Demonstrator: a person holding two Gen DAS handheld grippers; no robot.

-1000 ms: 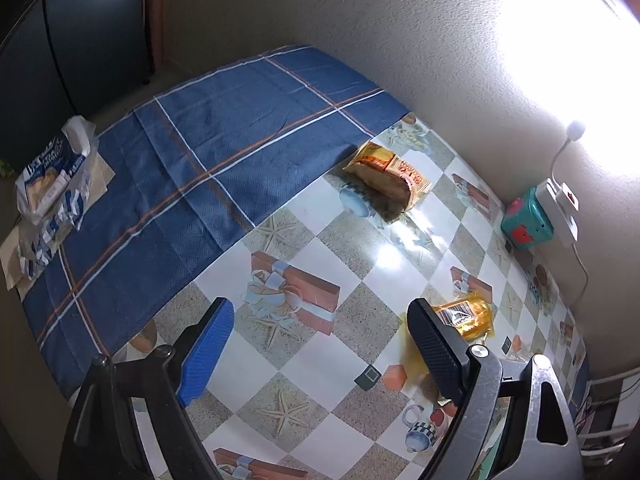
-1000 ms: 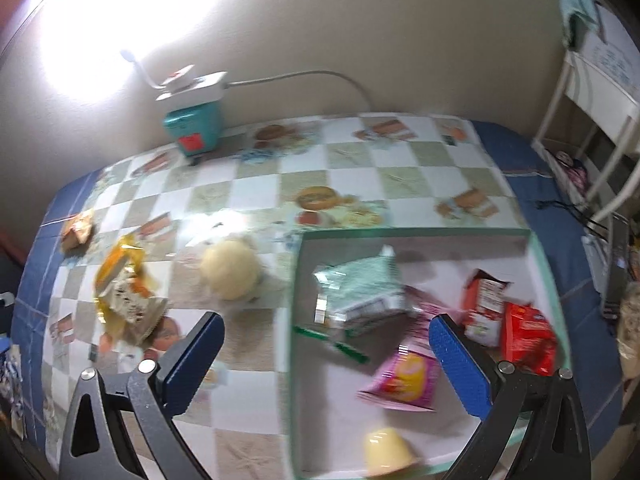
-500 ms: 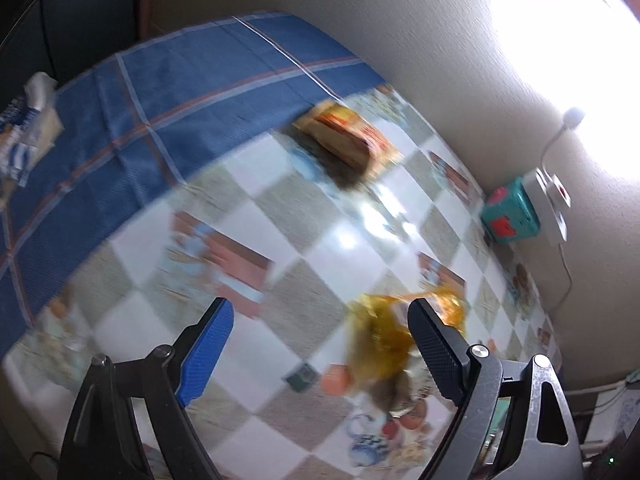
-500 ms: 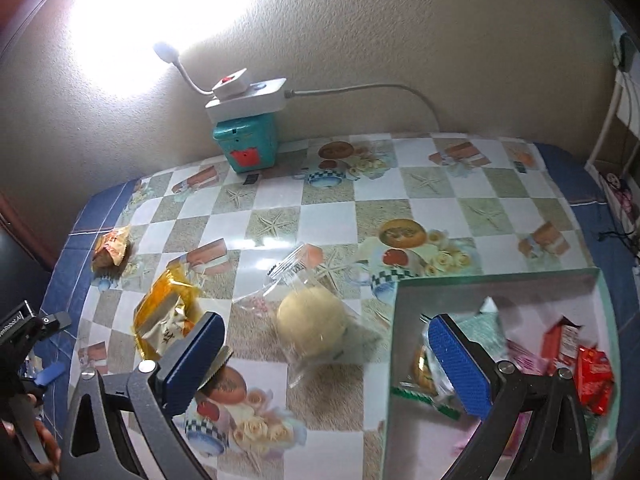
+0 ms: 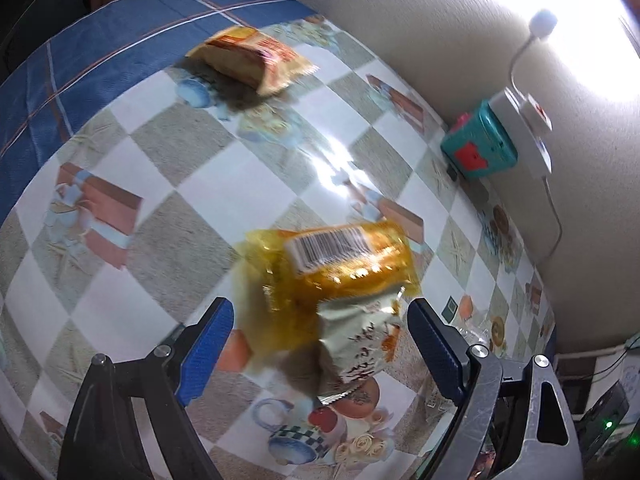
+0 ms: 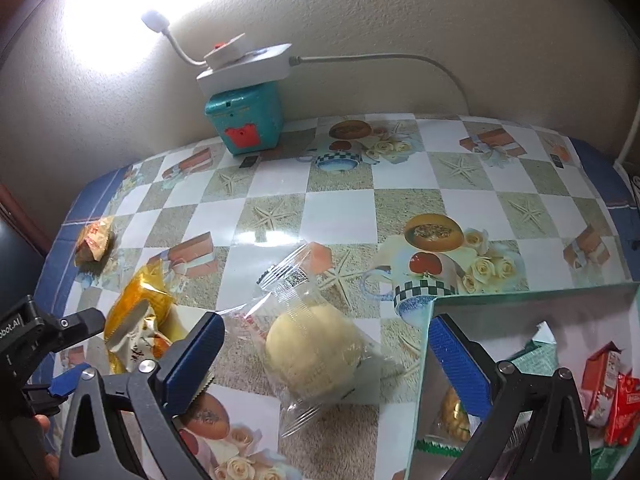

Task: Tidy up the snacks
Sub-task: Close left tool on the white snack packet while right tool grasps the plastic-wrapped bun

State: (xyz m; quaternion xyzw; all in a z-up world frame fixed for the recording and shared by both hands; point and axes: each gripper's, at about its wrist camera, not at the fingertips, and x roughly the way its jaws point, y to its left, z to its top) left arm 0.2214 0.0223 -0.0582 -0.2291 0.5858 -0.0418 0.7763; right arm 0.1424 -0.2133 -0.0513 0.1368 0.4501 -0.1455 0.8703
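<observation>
Jaws of both grippers wide, empty, now nearer yellow snack packet [image 5: 340, 268] and wrapped bun [image 6: 316, 348].

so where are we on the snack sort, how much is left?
Done: several packets already lie in the box. In hand: nothing; left gripper is open around the yellow packets, right gripper open around the wrapped bun. Left: those, plus the orange packet.

A barcode [image 5: 328, 245] stands on the yellow packet [image 5: 340, 268]; its digits are too blurred to read. The pale packet [image 5: 360, 344], at the yellow one's 5 o'clock, bears brush-style characters that cannot be made out. The left gripper [image 6: 60, 344] body reads "obot.AI" [image 6: 10, 327], cut at the frame edge.
</observation>
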